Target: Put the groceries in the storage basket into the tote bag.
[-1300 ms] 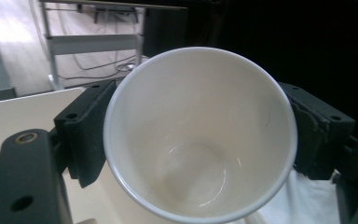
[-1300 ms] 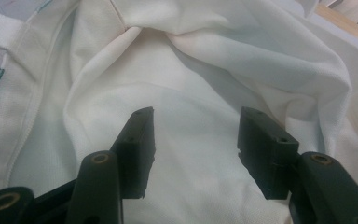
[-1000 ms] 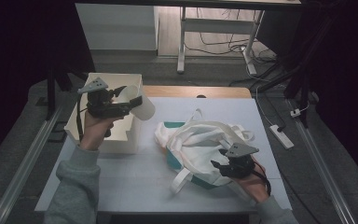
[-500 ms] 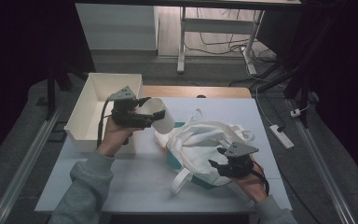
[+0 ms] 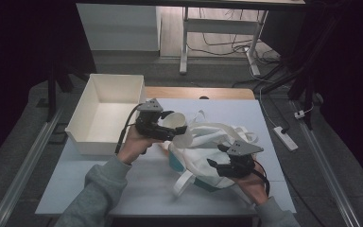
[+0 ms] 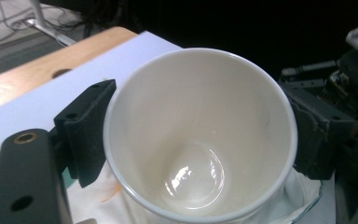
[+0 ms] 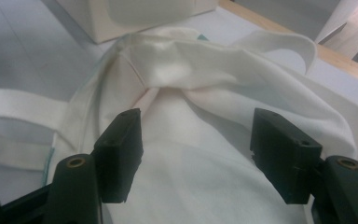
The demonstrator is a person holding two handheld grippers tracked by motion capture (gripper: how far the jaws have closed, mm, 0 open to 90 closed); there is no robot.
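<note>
My left gripper (image 5: 171,131) is shut on a white empty cup (image 5: 180,124), held tilted over the left edge of a white cloth bag (image 5: 217,137). In the left gripper view the cup (image 6: 200,140) sits between both pads, mouth toward the camera. My right gripper (image 5: 216,165) rests low on the bag's near right side. Its jaws have just been opening. In the right gripper view the right gripper (image 7: 196,144) stands open over the bag (image 7: 223,88), with fabric lying loose between the pads, which do not press it.
A white open box (image 5: 80,135) stands on the table's left side, also seen far off as a white box (image 7: 135,14). The bag's straps (image 5: 182,182) trail toward the near table (image 5: 123,189) edge. A power strip (image 5: 285,138) lies on the floor at right.
My left gripper carried the cup rightward and slightly down, from above the box to the bag's left edge. The right hand stayed on the bag.
</note>
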